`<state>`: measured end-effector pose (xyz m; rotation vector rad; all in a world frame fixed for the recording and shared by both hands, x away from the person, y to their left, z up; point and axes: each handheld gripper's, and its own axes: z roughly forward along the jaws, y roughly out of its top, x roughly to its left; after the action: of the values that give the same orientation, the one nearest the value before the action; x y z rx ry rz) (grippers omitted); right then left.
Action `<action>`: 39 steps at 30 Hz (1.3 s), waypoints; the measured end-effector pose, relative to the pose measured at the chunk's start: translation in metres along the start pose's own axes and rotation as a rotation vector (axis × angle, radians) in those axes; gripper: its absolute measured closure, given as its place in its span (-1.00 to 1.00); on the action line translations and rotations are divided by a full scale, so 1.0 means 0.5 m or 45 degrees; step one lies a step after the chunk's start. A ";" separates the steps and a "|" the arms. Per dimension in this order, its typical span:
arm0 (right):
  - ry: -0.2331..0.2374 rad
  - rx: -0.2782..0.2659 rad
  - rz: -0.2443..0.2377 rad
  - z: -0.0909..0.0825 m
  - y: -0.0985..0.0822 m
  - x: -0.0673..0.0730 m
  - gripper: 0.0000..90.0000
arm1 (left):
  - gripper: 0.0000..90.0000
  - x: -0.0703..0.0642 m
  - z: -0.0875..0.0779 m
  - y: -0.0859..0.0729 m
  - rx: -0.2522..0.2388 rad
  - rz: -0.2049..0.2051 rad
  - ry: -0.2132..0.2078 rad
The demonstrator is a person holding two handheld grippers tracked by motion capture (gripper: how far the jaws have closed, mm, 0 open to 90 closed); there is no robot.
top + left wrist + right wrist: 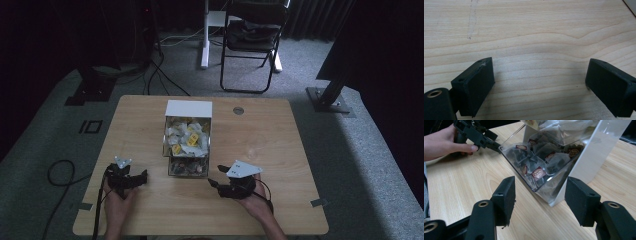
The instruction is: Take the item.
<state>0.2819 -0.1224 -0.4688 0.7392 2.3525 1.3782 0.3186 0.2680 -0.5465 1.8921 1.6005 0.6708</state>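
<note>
A two-tier clear dispenser box [188, 107] with a white top stands mid-table. Its upper bin [187, 137] holds white and yellow sachets. The lower bin [187, 167] [511, 152] holds dark tea bags [539, 173] with red-brown labels. My left gripper [142, 176] lies on the table left of the lower bin, held by a hand. Its jaws stand open over bare wood [540, 67]. My right gripper [214, 185] sits right of the box, open, aimed at the lower bin's near corner [540, 185] and apart from it. The left gripper [476, 135] shows beyond that bin, near its far corner.
The wooden table [270, 150] has a round cable hole [238, 110] behind the box. On the floor beyond stand a black folding chair [252, 35] and a white desk leg [205, 40]. A black cable [60, 175] loops on the carpet at the left.
</note>
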 end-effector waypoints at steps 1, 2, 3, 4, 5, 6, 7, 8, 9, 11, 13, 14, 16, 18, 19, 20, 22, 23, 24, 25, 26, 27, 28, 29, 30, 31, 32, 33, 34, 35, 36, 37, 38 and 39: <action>0.001 0.001 0.001 0.001 0.000 0.001 -0.08 | -0.80 0.000 0.000 0.000 -0.002 -0.003 0.001; 0.004 0.001 0.000 0.004 0.000 0.002 -0.08 | -0.80 0.000 0.000 0.000 -0.001 -0.001 0.001; 0.005 0.002 -0.004 0.006 0.000 0.003 -0.08 | -0.80 0.000 0.000 0.000 -0.002 -0.002 0.000; 0.008 0.004 -0.001 0.007 0.000 0.004 -0.08 | -0.80 0.000 0.000 0.000 -0.002 -0.002 0.000; 0.008 0.004 -0.001 0.007 0.000 0.004 -0.08 | -0.80 0.000 0.000 0.000 -0.002 -0.003 0.001; 0.011 0.004 -0.002 0.009 0.000 0.005 -0.08 | -0.80 0.000 0.000 0.000 -0.002 -0.003 0.001; 0.015 0.003 -0.007 0.011 0.001 0.006 -0.07 | -0.80 0.000 0.000 0.000 -0.002 -0.002 0.001; 0.016 0.004 -0.008 0.012 0.002 0.007 -0.07 | -0.80 0.000 0.000 0.000 -0.001 -0.002 0.001; 0.017 0.004 -0.011 0.013 0.003 0.008 -0.08 | -0.80 0.000 0.000 0.000 -0.001 -0.002 0.001; 0.020 0.006 -0.015 0.016 0.004 0.011 -0.08 | -0.80 0.000 0.000 0.000 -0.002 -0.003 0.001; 0.022 0.006 -0.022 0.018 0.005 0.011 -0.07 | -0.80 0.000 0.000 0.000 0.000 -0.001 0.001; 0.023 0.006 -0.021 0.019 0.006 0.013 -0.08 | -0.80 0.000 0.000 0.000 -0.002 -0.002 0.000; 0.030 0.005 -0.029 0.025 0.009 0.016 -0.07 | -0.80 0.000 0.000 0.000 0.000 0.000 0.000; 0.039 0.004 -0.037 0.028 0.012 0.018 -0.08 | -0.80 0.000 0.000 0.000 -0.001 -0.002 0.001; 0.039 0.004 -0.037 0.028 0.012 0.018 -0.08 | -0.80 0.000 0.000 0.000 -0.001 -0.002 0.001; 0.041 0.004 -0.042 0.030 0.013 0.020 -0.08 | -0.80 0.000 0.000 0.000 -0.002 -0.004 0.001; 0.048 -0.001 -0.045 0.034 0.016 0.023 -0.08 | -0.80 0.000 0.000 0.000 0.000 -0.001 0.001; 0.050 -0.003 -0.046 0.035 0.017 0.024 -0.08 | -0.80 0.000 0.000 0.000 -0.001 -0.002 0.001; 0.052 -0.006 -0.049 0.037 0.018 0.025 -0.08 | -0.80 0.000 0.000 0.000 -0.001 -0.001 0.000; 0.054 -0.008 -0.046 0.038 0.019 0.026 -0.08 | -0.80 0.000 0.000 0.000 -0.001 -0.001 0.000; 0.056 -0.009 -0.047 0.039 0.020 0.027 -0.08 | -0.80 0.000 0.000 0.000 0.000 -0.001 0.001; 0.060 -0.009 -0.050 0.041 0.021 0.028 -0.08 | -0.80 0.000 0.000 0.000 0.000 -0.001 0.001; 0.062 -0.011 -0.052 0.043 0.021 0.029 -0.08 | -0.80 0.000 0.000 0.000 0.000 -0.001 0.001; 0.064 -0.009 -0.055 0.044 0.022 0.030 -0.08 | -0.80 0.000 0.000 0.000 0.000 0.000 0.000; 0.067 -0.008 -0.057 0.046 0.022 0.031 -0.08 | -0.80 0.000 0.000 0.000 -0.002 -0.003 0.001; 0.067 -0.008 -0.057 0.046 0.022 0.031 -0.08 | -0.80 0.000 0.000 0.000 -0.002 -0.003 0.001; 0.069 -0.009 -0.060 0.048 0.023 0.032 -0.08 | -0.80 0.000 0.000 0.000 -0.001 -0.001 0.000; 0.076 -0.011 -0.067 0.051 0.025 0.034 -0.08 | -0.80 0.000 0.000 0.000 -0.003 -0.003 0.001; 0.077 -0.008 -0.068 0.053 0.026 0.036 -0.08 | -0.80 0.000 0.000 0.000 -0.001 -0.002 0.001; 0.080 -0.007 -0.073 0.055 0.026 0.037 -0.08 | -0.80 0.000 0.000 0.000 -0.001 -0.001 0.001; 0.082 -0.006 -0.076 0.057 0.027 0.039 -0.08 | -0.80 0.000 0.000 0.000 -0.001 -0.001 0.001; 0.082 -0.006 -0.076 0.057 0.027 0.039 -0.08 | -0.80 0.000 0.000 0.000 -0.001 -0.001 0.001; 0.086 -0.004 -0.079 0.059 0.028 0.041 -0.08 | -0.80 0.000 0.000 0.000 -0.002 -0.002 0.001; 0.093 -0.005 -0.085 0.064 0.029 0.043 -0.07 | -0.80 0.000 0.000 0.000 -0.002 -0.003 0.001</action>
<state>0.2846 -0.0813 -0.4717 0.6134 2.4064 1.4038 0.3186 0.2678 -0.5465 1.8891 1.6020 0.6714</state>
